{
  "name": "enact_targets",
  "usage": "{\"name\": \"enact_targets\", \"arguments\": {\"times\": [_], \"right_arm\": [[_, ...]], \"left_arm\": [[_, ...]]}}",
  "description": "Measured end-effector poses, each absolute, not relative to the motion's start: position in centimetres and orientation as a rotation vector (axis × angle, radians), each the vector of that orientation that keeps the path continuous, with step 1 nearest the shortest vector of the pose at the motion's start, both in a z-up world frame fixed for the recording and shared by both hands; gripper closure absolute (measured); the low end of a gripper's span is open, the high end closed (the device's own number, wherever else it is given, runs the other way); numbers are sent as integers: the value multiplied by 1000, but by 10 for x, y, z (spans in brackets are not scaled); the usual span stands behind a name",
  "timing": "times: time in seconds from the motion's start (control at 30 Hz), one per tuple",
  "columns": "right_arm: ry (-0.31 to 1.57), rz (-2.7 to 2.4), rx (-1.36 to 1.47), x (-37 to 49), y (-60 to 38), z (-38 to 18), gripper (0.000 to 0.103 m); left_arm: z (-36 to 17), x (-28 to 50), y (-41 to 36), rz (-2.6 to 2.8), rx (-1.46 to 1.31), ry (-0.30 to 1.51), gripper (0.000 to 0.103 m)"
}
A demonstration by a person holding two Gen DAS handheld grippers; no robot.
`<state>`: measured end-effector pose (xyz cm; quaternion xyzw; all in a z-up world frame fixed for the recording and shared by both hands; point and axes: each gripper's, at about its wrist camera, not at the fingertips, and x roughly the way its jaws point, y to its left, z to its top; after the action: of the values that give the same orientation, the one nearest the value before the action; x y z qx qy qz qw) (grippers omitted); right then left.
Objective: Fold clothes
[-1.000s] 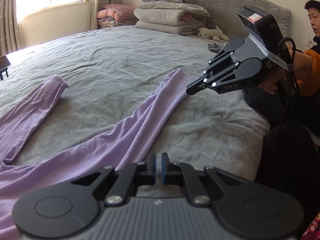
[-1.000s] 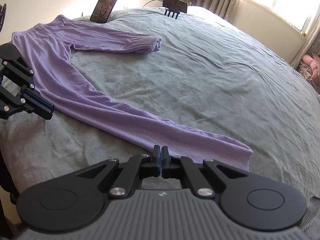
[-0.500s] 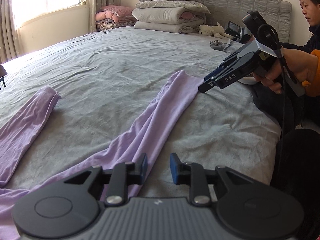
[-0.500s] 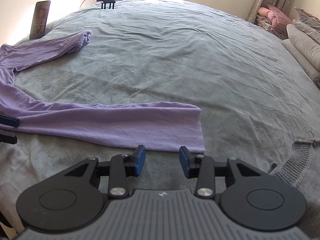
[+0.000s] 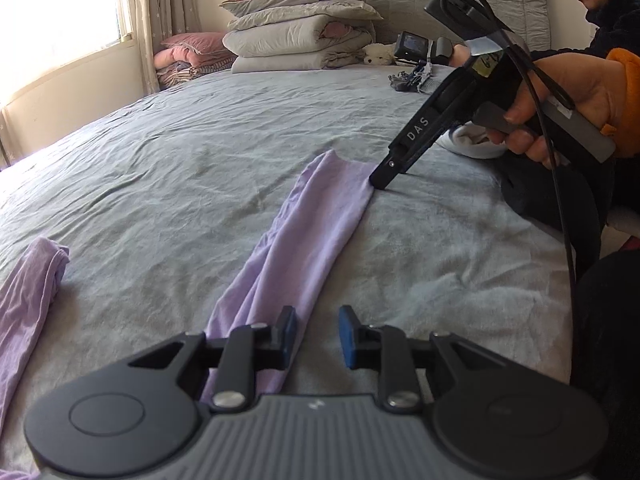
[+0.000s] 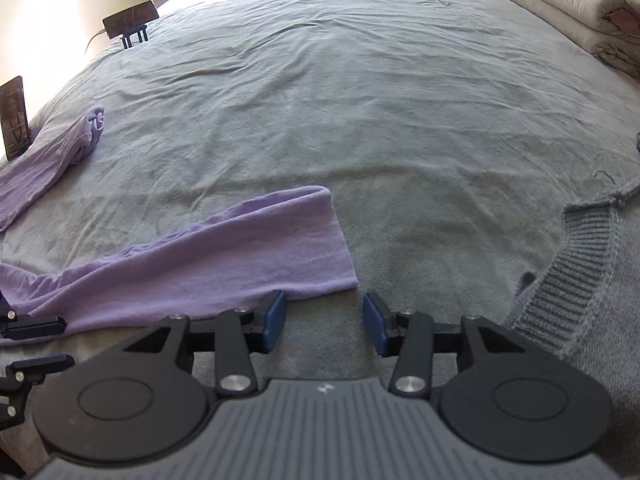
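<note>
"DAS"-marked right hand-held gripper (image 5: 380, 178) and left hand-held gripper (image 5: 317, 336), both released, at purple garment (image 5: 320, 216).

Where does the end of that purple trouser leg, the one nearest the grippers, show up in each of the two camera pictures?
Left wrist view: the leg end lies right of centre, far along the bed, with the right gripper at its corner.
Right wrist view: the leg end lies low at centre, just beyond the open right gripper.
Shared landmark: the folded quilts by the headboard.
</note>
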<state>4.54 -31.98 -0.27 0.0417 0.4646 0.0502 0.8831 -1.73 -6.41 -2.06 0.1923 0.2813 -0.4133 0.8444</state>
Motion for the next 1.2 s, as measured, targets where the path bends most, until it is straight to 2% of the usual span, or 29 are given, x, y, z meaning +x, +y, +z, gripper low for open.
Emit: {"name": "enact_targets", "arguments": {"times": [0.2,0.27,0.3,0.33,0.63,1.2], "right_arm": [[911,83,189,46,-327,-5,52],[885,82,202,44,-328,-6,66],[872,82,209,43,-329,-6,89],[859,81,215,42,-329,-6,101],[773,78,101,11,-327,19,101],[896,82,-101,-34,-315,5,101]], "left_arm": [[-26,-11,-93,-848,411,565,88],[-27,-12,-97,-841,405,561,97],[-26,-13,-97,-838,403,560,99],[-25,-14,-98,-834,401,559,101],[-5,-34,-91,-892,343,557,102],[-14,-66,-93,-1049,270,718,102]]}}
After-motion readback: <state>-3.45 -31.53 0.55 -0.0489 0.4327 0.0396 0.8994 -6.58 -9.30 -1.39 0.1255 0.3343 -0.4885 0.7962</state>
